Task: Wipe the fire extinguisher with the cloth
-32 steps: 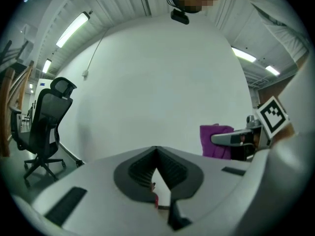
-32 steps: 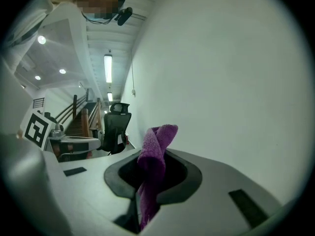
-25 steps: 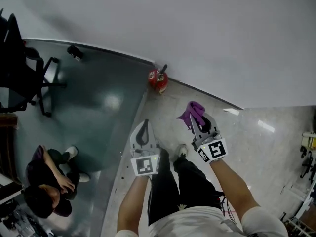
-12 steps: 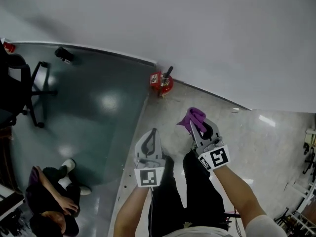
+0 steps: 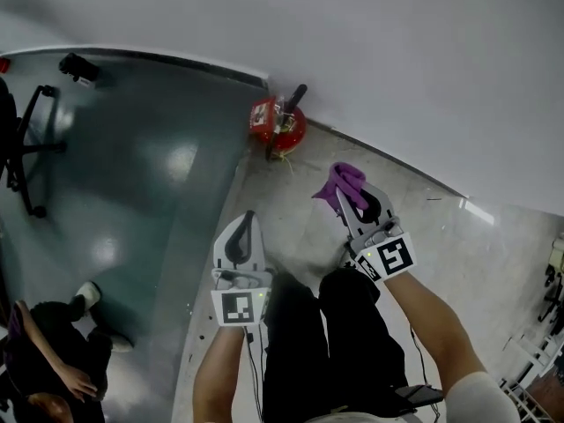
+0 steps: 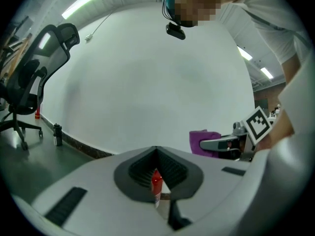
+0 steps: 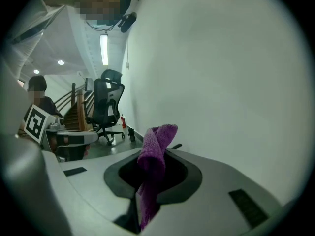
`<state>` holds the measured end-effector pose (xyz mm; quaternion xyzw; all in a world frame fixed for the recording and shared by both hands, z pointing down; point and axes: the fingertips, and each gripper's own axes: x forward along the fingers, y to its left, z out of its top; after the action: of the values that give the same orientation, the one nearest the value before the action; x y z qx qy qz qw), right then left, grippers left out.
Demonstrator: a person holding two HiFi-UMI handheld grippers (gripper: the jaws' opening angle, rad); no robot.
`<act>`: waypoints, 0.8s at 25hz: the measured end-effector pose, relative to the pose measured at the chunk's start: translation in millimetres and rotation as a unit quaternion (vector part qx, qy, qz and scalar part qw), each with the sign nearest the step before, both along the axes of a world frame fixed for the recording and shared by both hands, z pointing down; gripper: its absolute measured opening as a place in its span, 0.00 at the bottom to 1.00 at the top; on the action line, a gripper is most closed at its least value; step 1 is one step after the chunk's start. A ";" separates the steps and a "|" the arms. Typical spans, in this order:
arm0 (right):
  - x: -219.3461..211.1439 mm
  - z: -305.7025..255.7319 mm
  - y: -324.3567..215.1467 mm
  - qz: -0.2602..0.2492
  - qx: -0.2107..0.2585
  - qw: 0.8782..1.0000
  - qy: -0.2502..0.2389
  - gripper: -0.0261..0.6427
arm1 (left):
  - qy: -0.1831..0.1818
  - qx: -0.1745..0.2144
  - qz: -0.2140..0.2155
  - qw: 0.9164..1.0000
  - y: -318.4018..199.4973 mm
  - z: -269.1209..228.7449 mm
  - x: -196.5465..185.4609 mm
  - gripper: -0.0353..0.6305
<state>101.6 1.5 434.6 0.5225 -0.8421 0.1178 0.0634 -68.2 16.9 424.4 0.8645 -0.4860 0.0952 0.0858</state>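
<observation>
by the wall (image 5: 397,42), fire extinguisher (image 5: 276,122) sits ahead of right hand-held gripper (image 5: 346,204) clenching cloth (image 5: 344,180).

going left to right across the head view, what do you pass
office chair → left hand-held gripper → fire extinguisher → cloth, pinched in the right hand-held gripper

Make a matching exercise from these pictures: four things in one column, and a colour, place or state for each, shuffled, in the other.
Column A
1. extinguisher
2. cloth
3. left tool
4. chair

Column B
a. shut, holding nothing
b. purple, clamped in the right tool
c. red, on the floor at the foot of the wall
d. black, on the green floor

Pairs: 1-c, 2-b, 3-a, 4-d
</observation>
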 end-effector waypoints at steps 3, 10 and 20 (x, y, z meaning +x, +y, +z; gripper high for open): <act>4.4 58.6 -16.4 -0.006 0.002 1.000 -0.003 0.13 | -0.006 0.011 0.015 1.000 -10.3 51.6 5.1 0.06; 5.4 199.5 -57.0 -0.047 0.019 0.999 0.011 0.13 | -0.001 0.047 0.022 0.999 -45.3 158.1 -5.8 0.06; 21.2 361.8 -92.9 -0.015 -0.024 0.999 -0.018 0.13 | 0.040 0.065 0.031 0.997 -59.8 227.4 -7.9 0.06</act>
<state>122.8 -91.5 796.4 0.5059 -0.8479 0.1459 0.0625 -76.1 -42.9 651.9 0.8861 -0.4601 0.0314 0.0458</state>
